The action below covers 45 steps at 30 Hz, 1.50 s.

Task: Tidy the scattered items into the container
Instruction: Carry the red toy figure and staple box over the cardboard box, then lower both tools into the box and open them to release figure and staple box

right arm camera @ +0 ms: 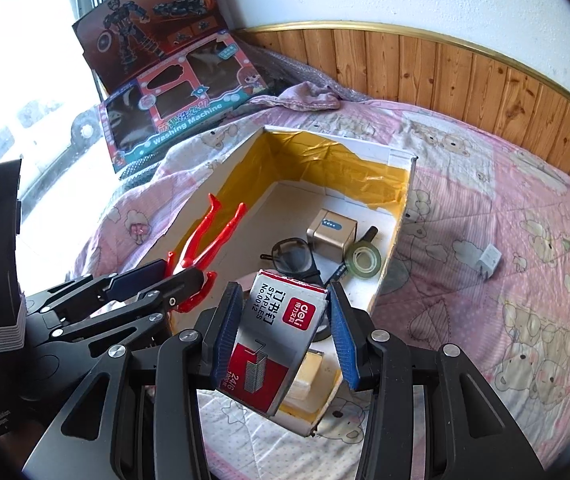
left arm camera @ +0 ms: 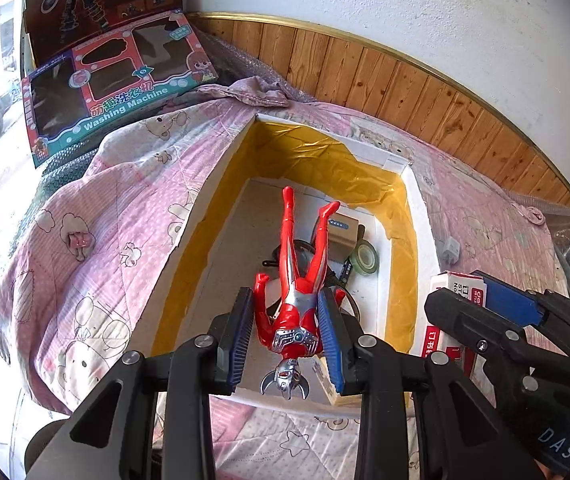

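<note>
Left wrist view: my left gripper clamped red-and-silver plastic hero figure at torso, over white foam box with yellow-taped walls. Figure's long axis ran along fingers, legs pointing away, head toward me.

Right wrist view: my right gripper clamped red-and-grey cardboard staple box, tilted, above box's near corner.

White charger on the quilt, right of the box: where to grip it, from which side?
Take the charger across its two flat side faces, coming straight down from above. It is a small blocky cube lying alone on the quilt, nothing touching it, so the top is open. Both grippers are full now: left holds the figure, right the staples box.
</note>
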Motion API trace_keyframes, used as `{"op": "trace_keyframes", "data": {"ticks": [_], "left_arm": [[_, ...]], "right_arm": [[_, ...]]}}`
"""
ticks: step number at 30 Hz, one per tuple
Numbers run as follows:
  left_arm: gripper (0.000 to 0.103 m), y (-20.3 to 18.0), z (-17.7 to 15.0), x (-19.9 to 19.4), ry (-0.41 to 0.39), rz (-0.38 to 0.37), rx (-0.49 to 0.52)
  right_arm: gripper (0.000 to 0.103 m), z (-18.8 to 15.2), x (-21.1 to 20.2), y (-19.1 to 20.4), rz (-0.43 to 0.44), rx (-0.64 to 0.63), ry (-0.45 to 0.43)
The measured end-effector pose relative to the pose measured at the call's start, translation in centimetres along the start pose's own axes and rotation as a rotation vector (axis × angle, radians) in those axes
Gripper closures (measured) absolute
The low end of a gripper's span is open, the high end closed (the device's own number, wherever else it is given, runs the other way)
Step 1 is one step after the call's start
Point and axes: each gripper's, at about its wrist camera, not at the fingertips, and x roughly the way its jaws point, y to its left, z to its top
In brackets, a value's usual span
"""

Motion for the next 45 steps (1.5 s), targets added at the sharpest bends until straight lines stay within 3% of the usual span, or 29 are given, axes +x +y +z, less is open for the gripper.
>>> {"op": "trace_keyframes", "data": {"ticks": [15, 30, 32, 34, 36, 40, 45], "left_arm": [[0.069, 1.9, 3.1, 3.3, 0.025, 0.031, 0.000], [0.069, 1.9, 3.8, 7.1, 0.082, 0.066, 0.031], [0.066, 1.9, 3.8, 7.5, 0.093, 0.069, 0.033], [0.045, 1.9, 3.8, 7.5, 0.096, 0.093, 0.033], [0.036, 2.1, 3.8, 7.0, 0.073, 0.098, 0.029], [0.036, 2.2, 4.1, 5.9, 0.050, 0.081, 0.034], [0.036, 3.3, 4.7, 3.7, -0.020, 0.124, 0.034]], "right_arm": [[0.057, 2.3, 5.1, -0.2, -0.022, -0.029, 0.069], [0.057, 2.3, 8.8, -1.1, -0.046, -0.021, 0.118], [0.057, 2.3, 8.9, -1.4, -0.051, -0.015, 0.120], [0.057, 2.3, 8.9, -1.8, -0.055, 0.002, 0.116], [0.057, 2.3, 8.5, -2.3, -0.048, 0.023, 0.110], [0.057, 2.4, 7.4, -2.9, -0.044, 0.050, 0.084], [0.057, 2.4, 4.7, -3.9, -0.097, 0.092, -0.002]]}}
